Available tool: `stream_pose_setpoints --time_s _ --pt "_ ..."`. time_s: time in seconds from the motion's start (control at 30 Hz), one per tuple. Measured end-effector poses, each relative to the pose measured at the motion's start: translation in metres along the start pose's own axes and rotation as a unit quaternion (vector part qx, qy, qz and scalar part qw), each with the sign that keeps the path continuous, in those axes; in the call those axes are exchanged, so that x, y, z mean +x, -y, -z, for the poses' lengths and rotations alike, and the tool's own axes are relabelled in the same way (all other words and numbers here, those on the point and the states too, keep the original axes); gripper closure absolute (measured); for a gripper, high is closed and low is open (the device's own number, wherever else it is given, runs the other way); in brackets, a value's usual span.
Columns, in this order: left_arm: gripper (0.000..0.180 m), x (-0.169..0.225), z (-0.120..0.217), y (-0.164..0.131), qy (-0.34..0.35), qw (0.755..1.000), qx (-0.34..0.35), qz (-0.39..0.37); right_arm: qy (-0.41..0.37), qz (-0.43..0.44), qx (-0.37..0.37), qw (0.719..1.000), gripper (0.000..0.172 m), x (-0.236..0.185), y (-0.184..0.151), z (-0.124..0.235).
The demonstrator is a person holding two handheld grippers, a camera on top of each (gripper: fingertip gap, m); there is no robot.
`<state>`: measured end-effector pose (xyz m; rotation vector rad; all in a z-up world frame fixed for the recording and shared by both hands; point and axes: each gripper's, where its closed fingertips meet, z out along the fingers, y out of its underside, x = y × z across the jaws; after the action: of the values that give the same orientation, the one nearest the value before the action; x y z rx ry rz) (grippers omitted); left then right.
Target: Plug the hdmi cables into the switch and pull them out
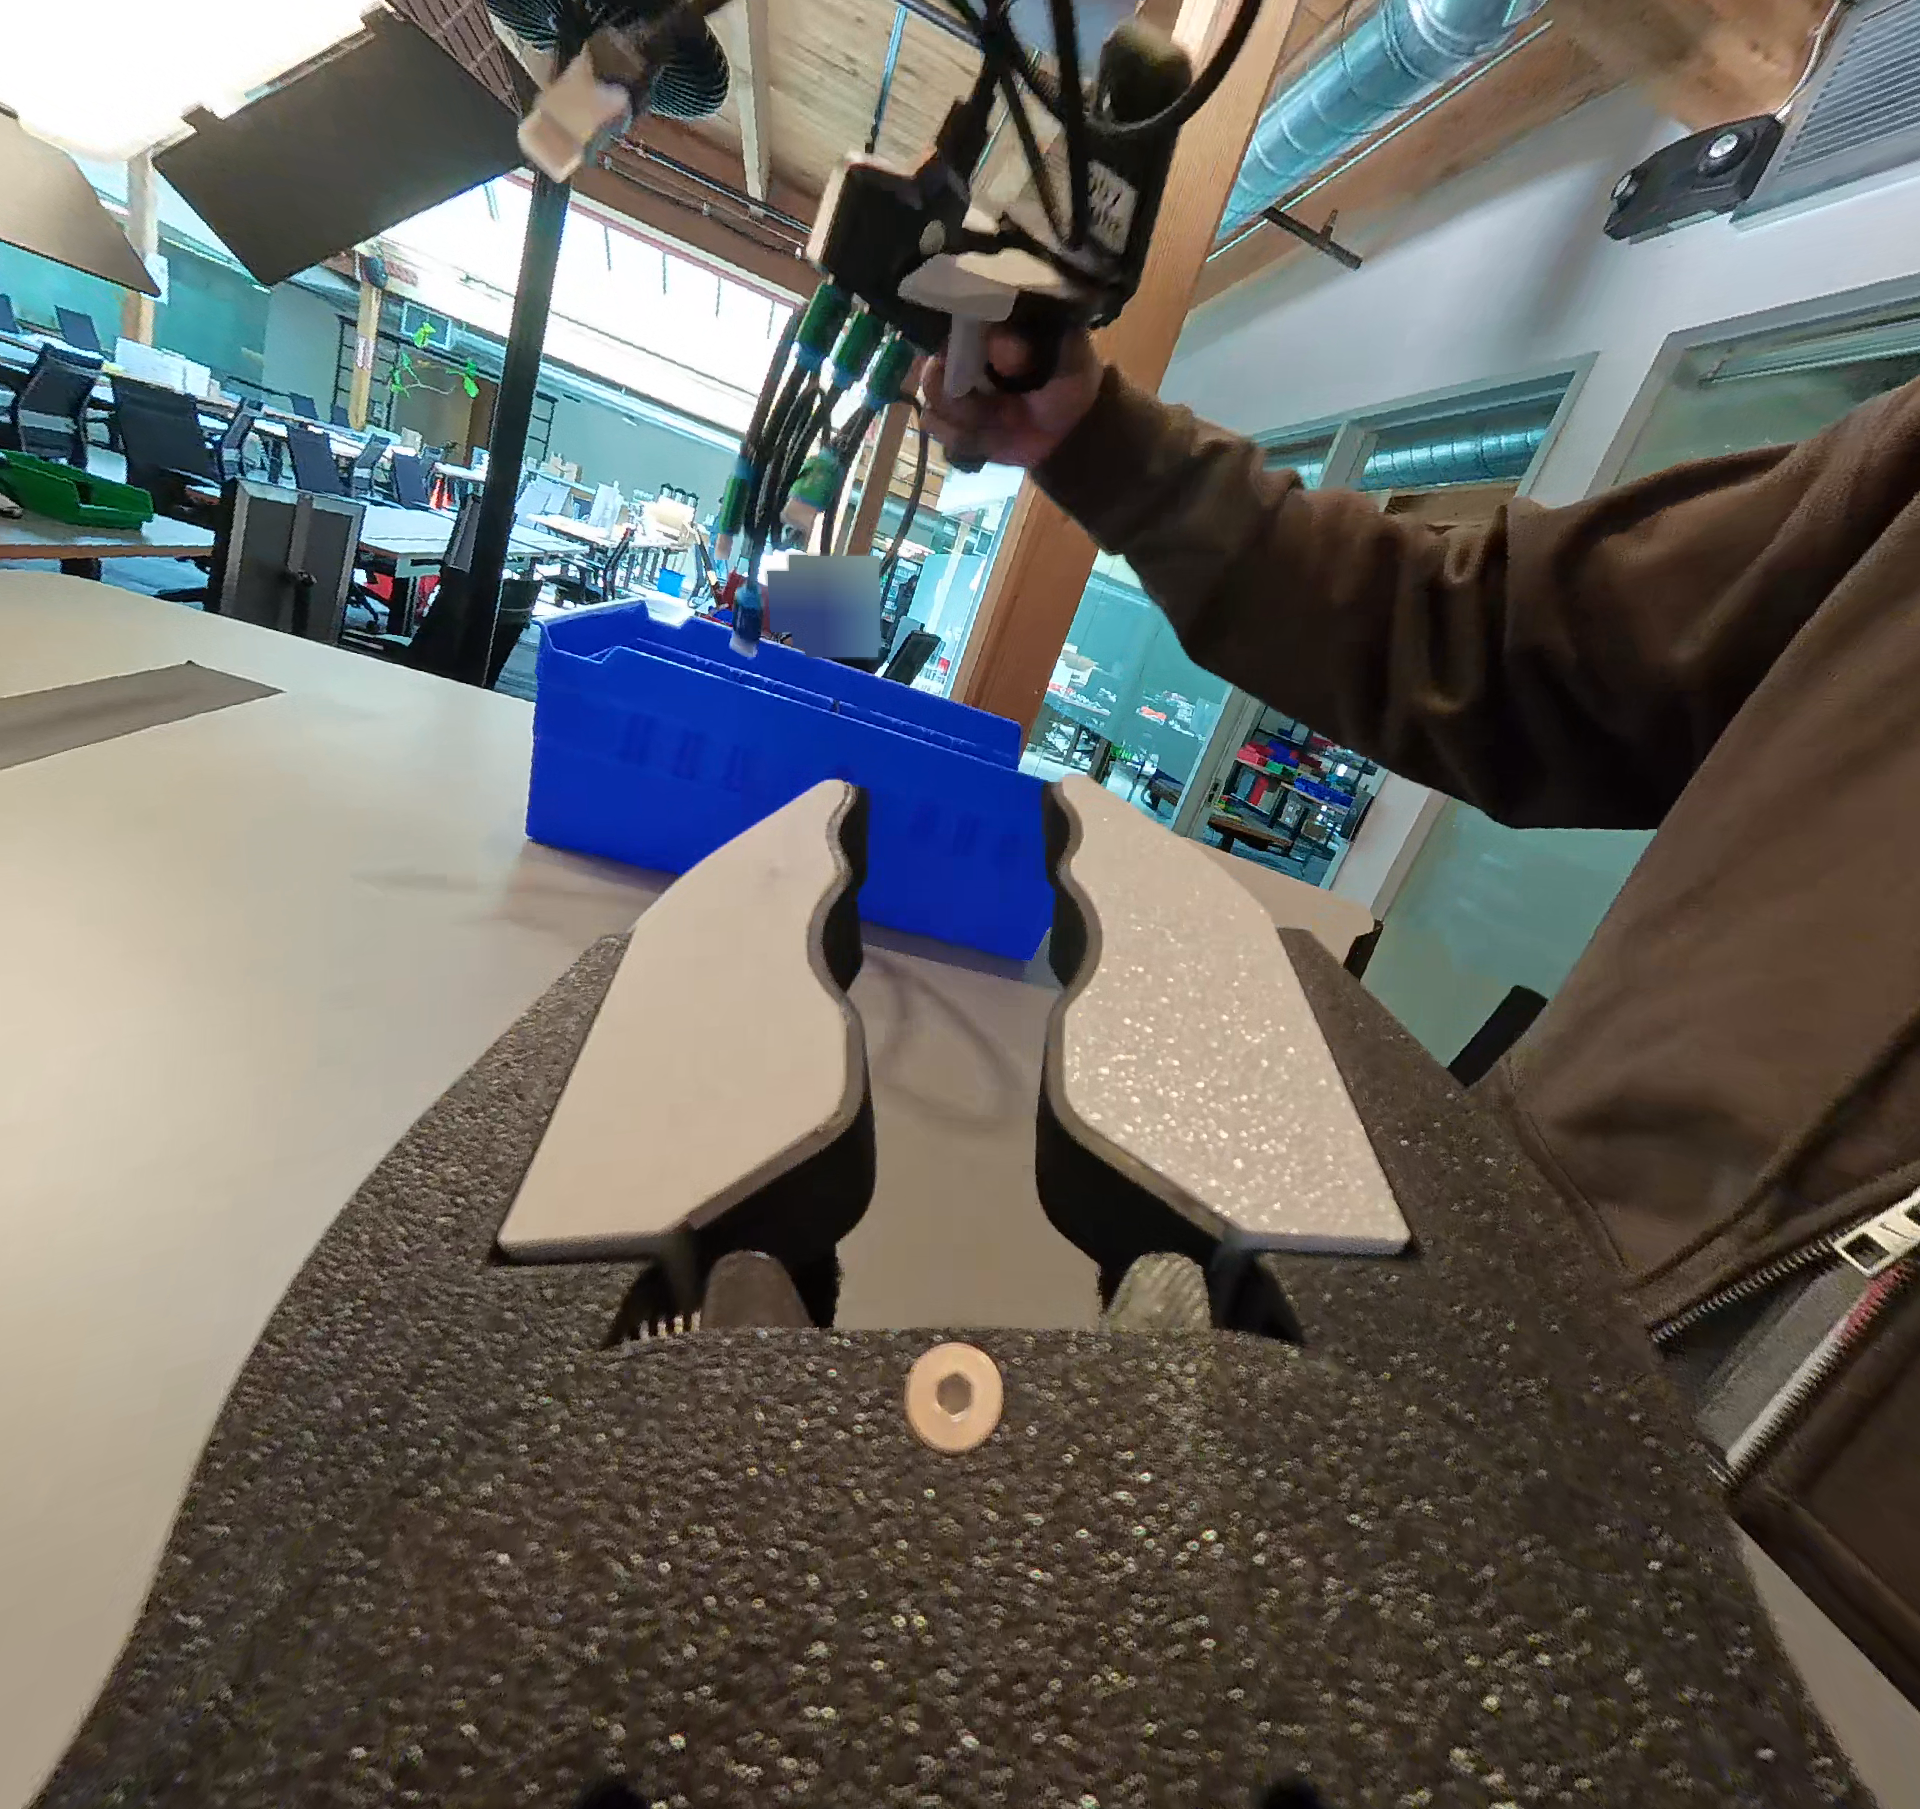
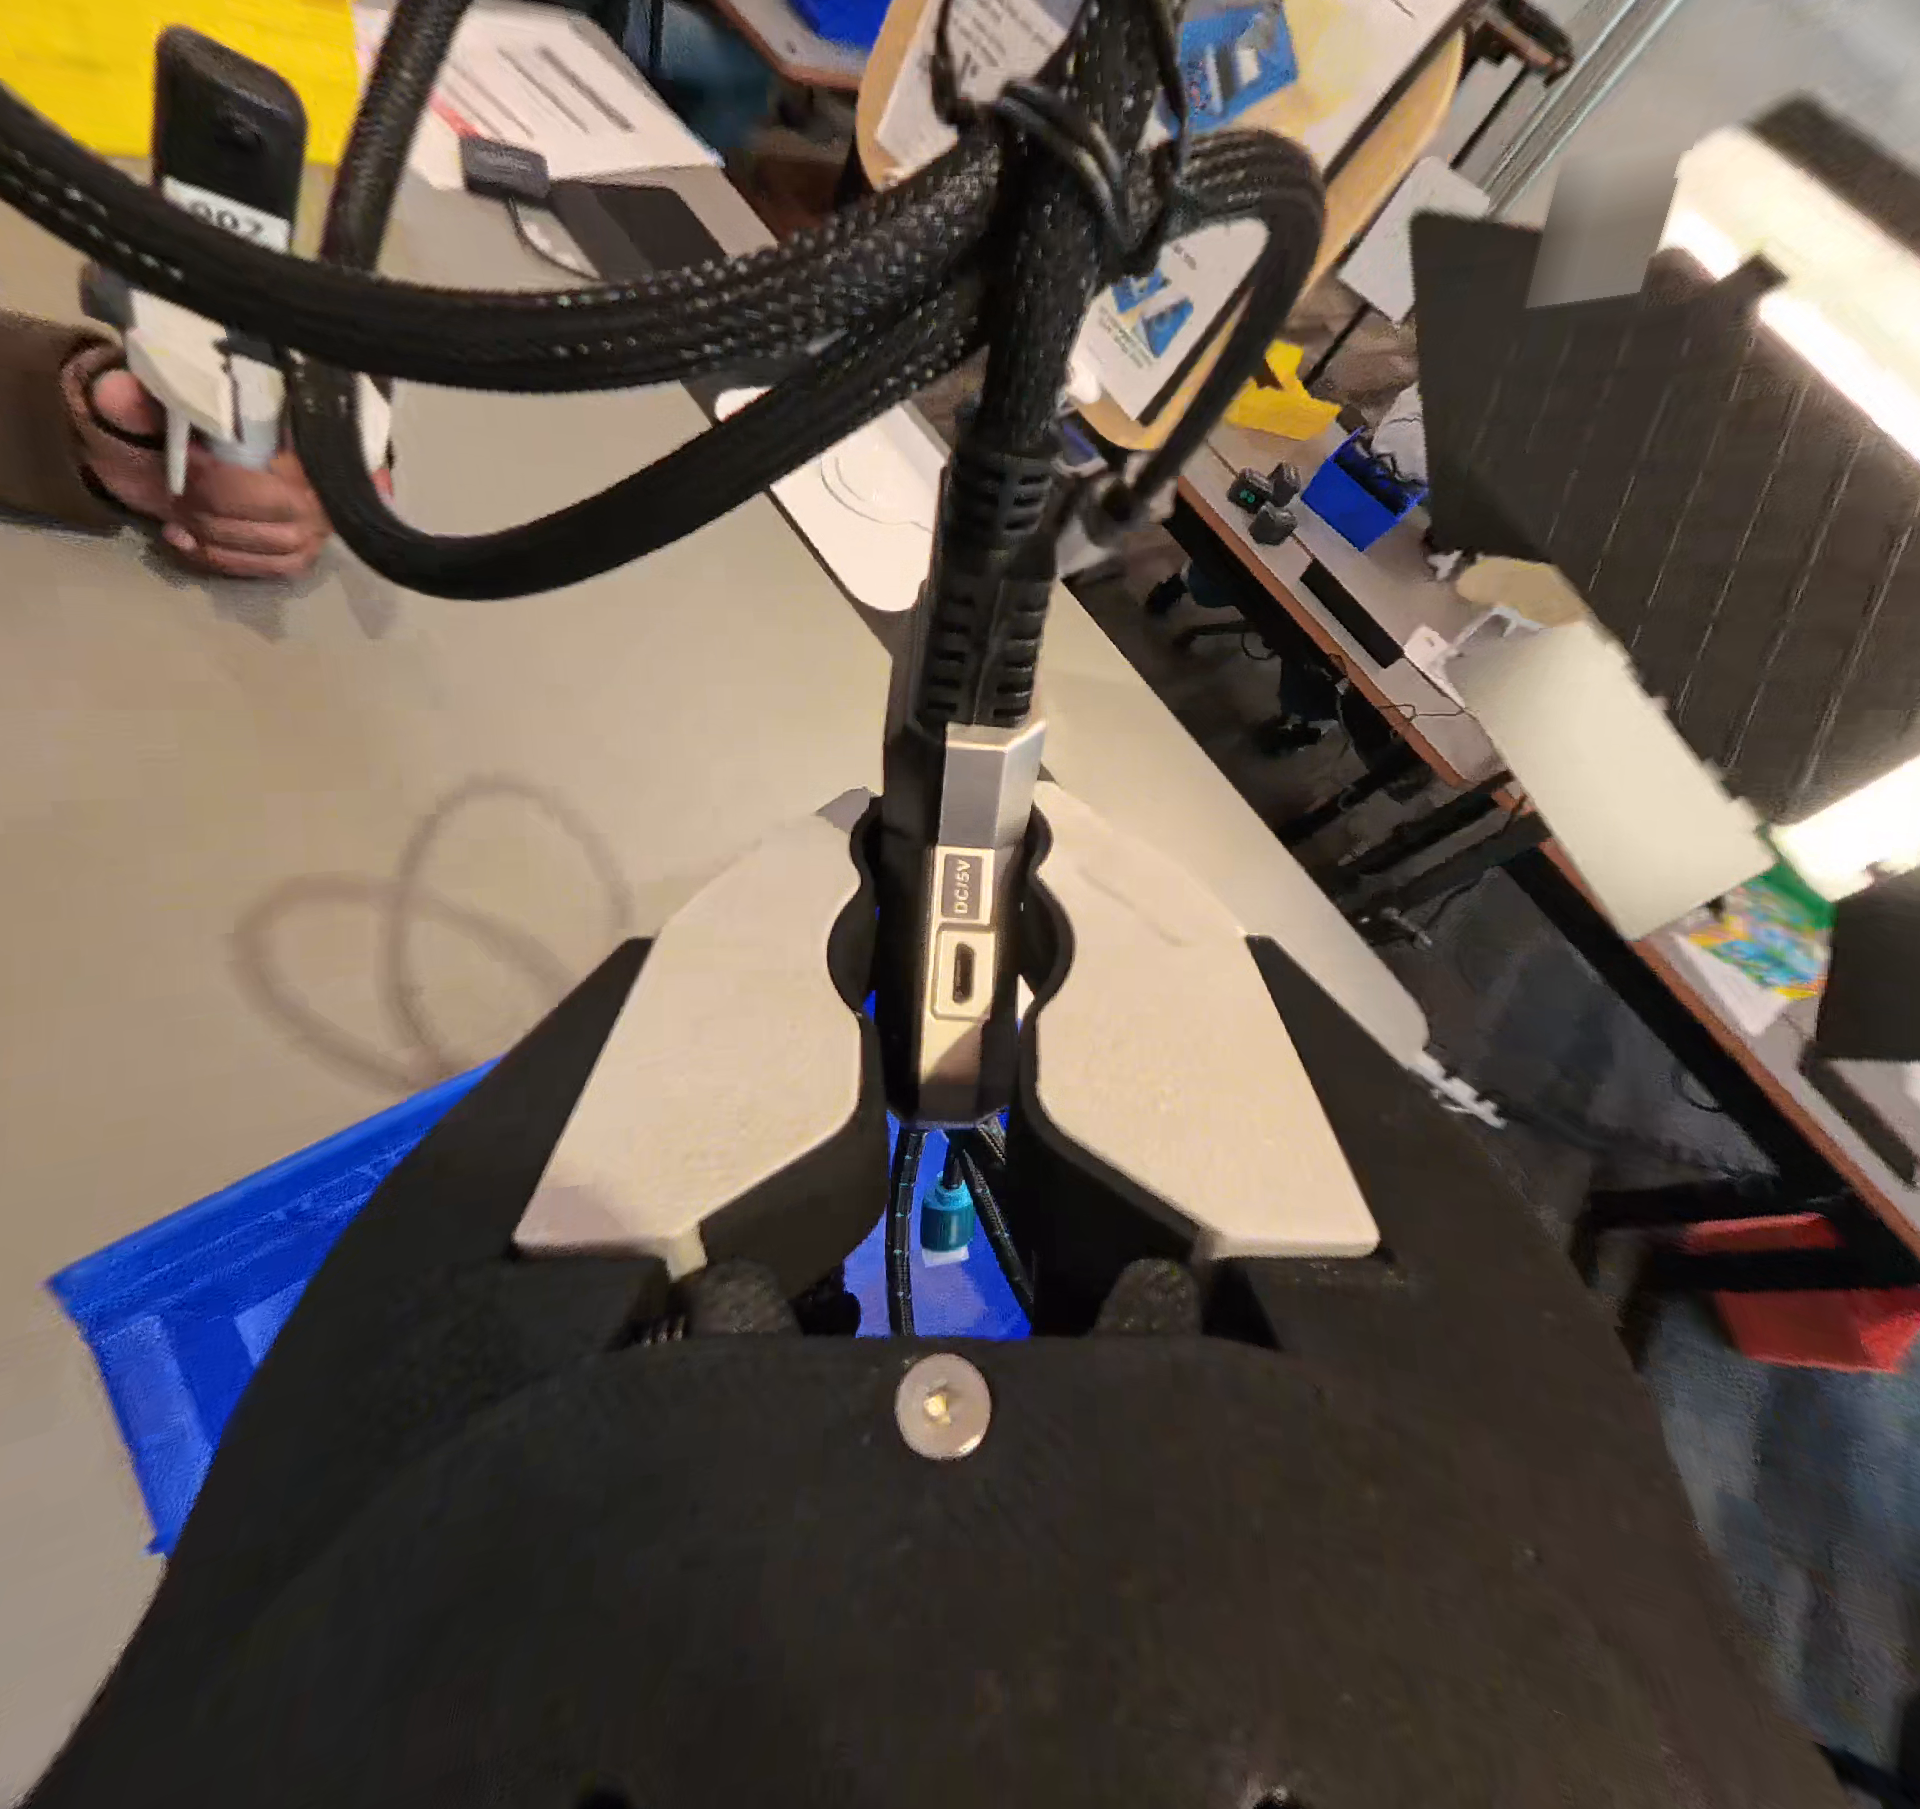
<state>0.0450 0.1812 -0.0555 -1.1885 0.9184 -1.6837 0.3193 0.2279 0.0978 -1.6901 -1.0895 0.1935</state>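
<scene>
While the left gripper (image 1: 951, 886) rests low over the grey table (image 1: 260, 928) with its two pale fingers (image 1: 727, 1032) spread apart and nothing between them, the right gripper (image 2: 951, 928) is clenched on a silver and black adapter block (image 2: 961, 928), both dark pads pressing against its sides. From the top of that block a ribbed black strain relief rises into thick braided black cables (image 2: 623, 325), which loop to the left and are gathered in a knot or tie higher up. Below the block, thin leads with teal connectors (image 2: 945, 1219) hang down over the blue bin (image 2: 208, 1292), which lies beneath and to the left of the right gripper. In the left wrist view the same blue bin (image 1: 727, 772) stands on the table just beyond the open fingertips, not touching them, and the right gripper (image 1: 966, 232) is seen raised well above it in a person's hand (image 1: 997, 409), brown sleeve (image 1: 1455, 637) reaching in from the right, with a bunch of green and blue tipped leads (image 1: 821, 429) dangling from it; the lowest tip (image 1: 746, 616) seems to hang just at the bin's far rim, though blur makes contact hard to judge. In the right wrist view the person's other hand (image 2: 208, 492) grips the left gripper's handle at the far left, above the table. A yellow bin (image 2: 156, 14) sits behind it.
</scene>
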Motion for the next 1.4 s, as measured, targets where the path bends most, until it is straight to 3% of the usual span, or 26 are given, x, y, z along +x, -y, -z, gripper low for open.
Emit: stream_pose_setpoints --time_s 0.03,0.27,0.4,0.8,1.07,1.4 --pt "0.148 0.000 0.001 0.002 0.002 1.000 0.006 -0.002 0.003 -0.014 0.013 1.000 0.150 0.004 -0.011 -0.002" --pt "0.154 -0.004 0.020 0.017 0.027 0.997 0.069 0.001 0.040 -0.104 0.107 0.988 0.150 0.002 -0.076 -0.040" --pt "0.154 -0.005 0.021 0.018 0.034 0.997 0.071 -0.002 0.053 -0.139 0.165 0.975 0.150 0.001 -0.079 -0.052" --pt "0.156 -0.005 0.022 0.016 0.037 0.997 0.061 -0.003 0.043 -0.159 0.156 0.974 0.150 0.020 -0.095 -0.038" --pt "0.156 -0.005 0.020 0.015 0.032 0.998 0.054 0.002 0.072 -0.086 0.042 0.993 0.150 -0.013 -0.124 -0.044" --pt "0.156 -0.005 0.018 0.014 0.029 0.998 0.049 0.004 0.018 0.010 -0.077 0.997 0.150 -0.022 -0.118 -0.035"
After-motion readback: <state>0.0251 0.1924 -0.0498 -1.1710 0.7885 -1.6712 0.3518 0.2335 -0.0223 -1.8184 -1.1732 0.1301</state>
